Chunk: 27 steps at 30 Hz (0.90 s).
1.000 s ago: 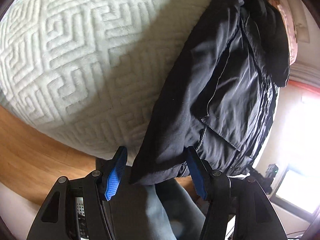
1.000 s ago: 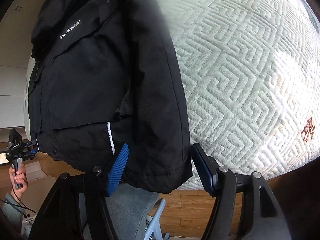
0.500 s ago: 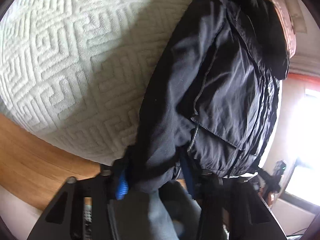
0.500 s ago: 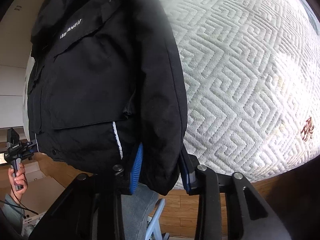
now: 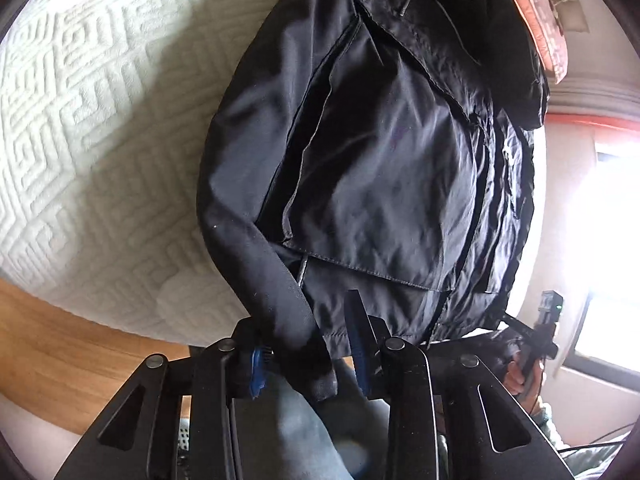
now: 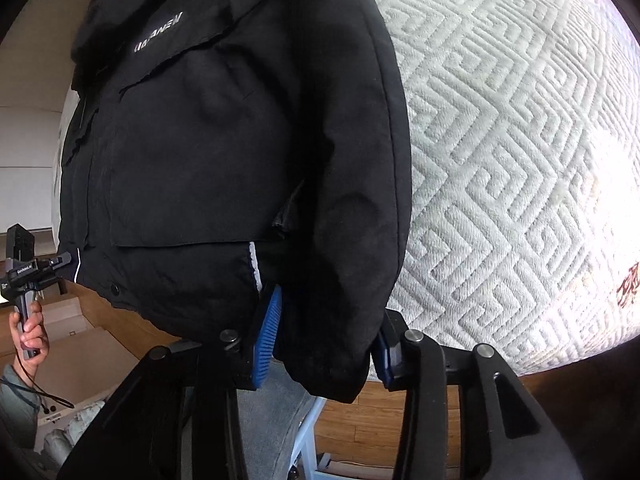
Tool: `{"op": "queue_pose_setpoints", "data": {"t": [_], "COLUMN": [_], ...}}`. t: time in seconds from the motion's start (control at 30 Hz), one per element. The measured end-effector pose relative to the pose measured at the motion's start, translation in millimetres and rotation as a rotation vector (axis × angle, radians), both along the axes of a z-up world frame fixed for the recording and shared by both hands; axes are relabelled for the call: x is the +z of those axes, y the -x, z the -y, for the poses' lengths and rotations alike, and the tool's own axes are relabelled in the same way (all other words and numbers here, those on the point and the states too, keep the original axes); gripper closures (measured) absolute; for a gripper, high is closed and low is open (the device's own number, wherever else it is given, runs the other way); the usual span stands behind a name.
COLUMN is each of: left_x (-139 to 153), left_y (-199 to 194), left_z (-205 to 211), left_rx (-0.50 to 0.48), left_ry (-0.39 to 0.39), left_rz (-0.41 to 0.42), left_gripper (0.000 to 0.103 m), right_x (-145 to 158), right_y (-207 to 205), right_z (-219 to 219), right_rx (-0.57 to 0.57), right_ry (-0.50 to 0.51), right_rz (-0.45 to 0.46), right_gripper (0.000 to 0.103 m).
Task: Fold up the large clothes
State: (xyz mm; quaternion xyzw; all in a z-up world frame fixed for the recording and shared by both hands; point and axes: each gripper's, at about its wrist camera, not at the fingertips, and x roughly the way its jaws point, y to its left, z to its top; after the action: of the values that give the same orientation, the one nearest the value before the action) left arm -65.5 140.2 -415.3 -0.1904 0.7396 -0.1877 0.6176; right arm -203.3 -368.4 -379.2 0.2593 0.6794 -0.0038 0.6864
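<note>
A large black jacket (image 5: 392,168) lies front up on a white quilted mattress (image 5: 80,128), its hem at the near edge. My left gripper (image 5: 308,354) is shut on the cuff of one sleeve (image 5: 276,280), which bends away from the body. In the right wrist view the jacket (image 6: 208,152) fills the left half, with white lettering on the chest. My right gripper (image 6: 324,344) is shut on the cuff of the other sleeve (image 6: 360,200), which lies along the jacket's side.
The mattress (image 6: 520,160) spreads to the right of the jacket. Wooden floor (image 5: 60,340) runs below its near edge. A red-brown stain (image 6: 628,288) marks the mattress. The person's jeans (image 5: 312,432) show between the fingers. A pink pillow (image 5: 540,12) lies beyond the collar.
Both grippers went from open around the sleeve cuffs to shut on them. The left sleeve has since been drawn away from the jacket body and bent.
</note>
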Motion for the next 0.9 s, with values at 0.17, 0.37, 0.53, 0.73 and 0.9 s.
{"op": "queue_pose_setpoints", "data": {"t": [0.17, 0.37, 0.53, 0.73, 0.9], "left_x": [27.0, 110.2, 174.6, 238.7, 257.1], "left_y": [-2.6, -37.7, -86.1, -166.6, -249.1], "left_z": [0.0, 7.6, 15.0, 12.2, 25.1], "left_rx": [-0.017, 0.054, 0.074, 0.161, 0.169], "left_ry": [0.013, 0.173, 0.26, 0.313, 0.262], "left_rz": [0.058, 0.206, 0.356, 0.508, 0.576], "left_gripper": [0.092, 0.092, 0.092, 0.092, 0.092], "right_x": [37.1, 112.6, 176.5, 244.6, 273.6], "right_y": [-6.6, -29.4, -59.2, -120.4, -203.9], "right_z": [-12.8, -14.5, 2.9, 56.6, 109.2], "right_rx": [0.036, 0.063, 0.031, -0.052, -0.103], "right_ry": [0.013, -0.023, -0.056, -0.114, -0.137], "right_rz": [0.081, 0.186, 0.288, 0.424, 0.532], "right_gripper": [0.086, 0.086, 0.086, 0.086, 0.086]}}
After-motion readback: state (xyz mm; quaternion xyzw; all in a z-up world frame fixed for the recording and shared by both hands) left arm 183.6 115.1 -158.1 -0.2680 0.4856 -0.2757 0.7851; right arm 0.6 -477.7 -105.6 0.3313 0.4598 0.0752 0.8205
